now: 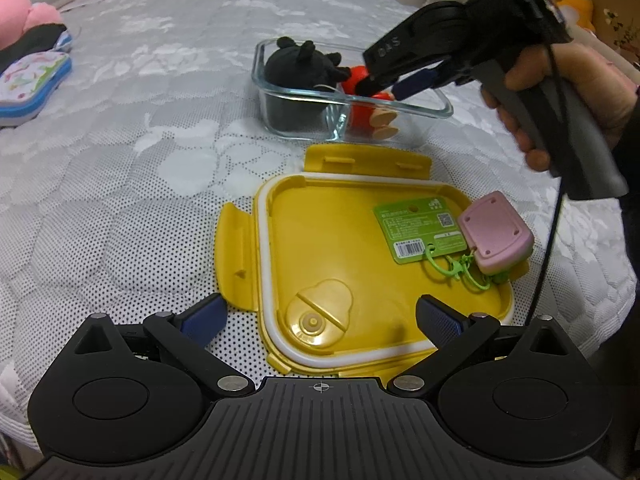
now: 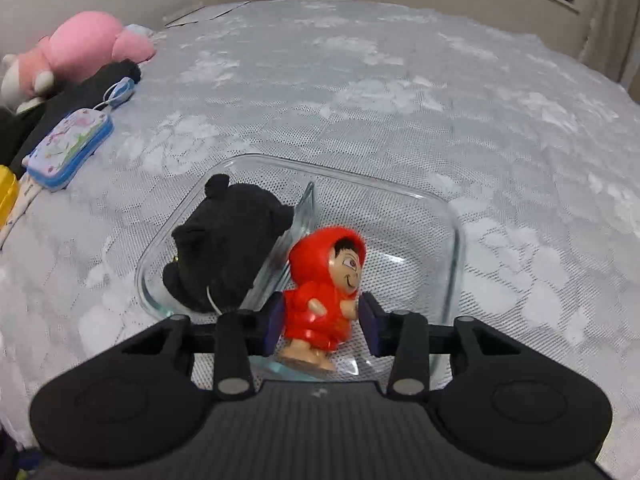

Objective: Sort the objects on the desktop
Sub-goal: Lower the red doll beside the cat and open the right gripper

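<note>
Toys — two: black plush (image 2: 224,248), red figurine (image 2: 324,292), one lid (image 1: 340,248)

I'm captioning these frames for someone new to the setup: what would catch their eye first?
The red-hooded figurine stands out most, standing in the right compartment of the glass container, between the pads of the right hand-held gripper. A black plush fills the left compartment. Nearer the left hand-held gripper, a yellow lid lies on the bedcover with a pink keychain toy on it.
</note>
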A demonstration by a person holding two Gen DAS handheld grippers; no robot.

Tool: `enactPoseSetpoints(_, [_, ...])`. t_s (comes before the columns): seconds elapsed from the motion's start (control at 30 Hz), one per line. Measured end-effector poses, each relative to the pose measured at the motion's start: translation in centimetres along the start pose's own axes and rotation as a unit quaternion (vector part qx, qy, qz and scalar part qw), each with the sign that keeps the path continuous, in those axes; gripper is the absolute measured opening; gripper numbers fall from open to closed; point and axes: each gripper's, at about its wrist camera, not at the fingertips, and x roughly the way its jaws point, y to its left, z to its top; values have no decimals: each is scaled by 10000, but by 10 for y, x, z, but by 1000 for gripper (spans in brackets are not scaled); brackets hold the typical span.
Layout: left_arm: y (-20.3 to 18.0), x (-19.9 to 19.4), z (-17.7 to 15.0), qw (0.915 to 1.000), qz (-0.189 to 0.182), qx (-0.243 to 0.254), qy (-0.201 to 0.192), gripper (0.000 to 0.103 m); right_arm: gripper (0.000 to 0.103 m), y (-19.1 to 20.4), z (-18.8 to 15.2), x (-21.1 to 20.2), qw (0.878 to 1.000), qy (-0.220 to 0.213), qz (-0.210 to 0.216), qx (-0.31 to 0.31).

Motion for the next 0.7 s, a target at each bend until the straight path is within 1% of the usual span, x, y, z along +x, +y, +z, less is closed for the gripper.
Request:
enactPoseSetpoints(0.13, [1, 1, 0, 10000, -38, -13, 27, 103, 45, -6, -1, 8, 9972, -43, 84, 744])
enactPoseSetpoints(0.2, [0, 2, 0, 10000, -34, -10, 32, 103, 45, -22, -2, 11, 9878, -39, 235, 1537])
enactPoseSetpoints(0.23, [0, 2, 0, 10000, -30, -7, 34, 103, 45, -27, -2, 12, 9828, -37, 301, 1820])
enactPoseSetpoints(0.43, [-2, 3, 0, 10000, -12, 3, 41, 103, 45, -28, -3, 0, 9867, -4, 515, 1539])
enactPoseSetpoints(0.47, [-2, 3, 0, 10000, -18, 8, 41, 103, 44, -29, -3, -1, 9873, 1, 551, 1492])
enactPoseSetpoints(0.53, [-1, 3, 0, 10000, -22, 20, 48, 103, 39, -29, -4, -7, 9885, 5, 629, 1374])
enactPoseSetpoints(0.6, [1, 4, 0, 10000, -11, 2, 51, 103, 40, -29, -12, -35, 9927, -164, 667, 992])
enactPoseSetpoints(0.63, [1, 4, 1, 10000, -5, -12, 52, 103, 44, -28, -18, -53, 9944, -285, 656, 777])
enactPoseSetpoints(0.67, [1, 4, 1, 10000, -7, -29, 53, 103, 54, -27, -24, -71, 9955, -413, 644, 557])
enactPoseSetpoints(0.7, [1, 5, 2, 10000, -15, -47, 56, 103, 58, -28, -34, -90, 9960, -553, 618, 338])
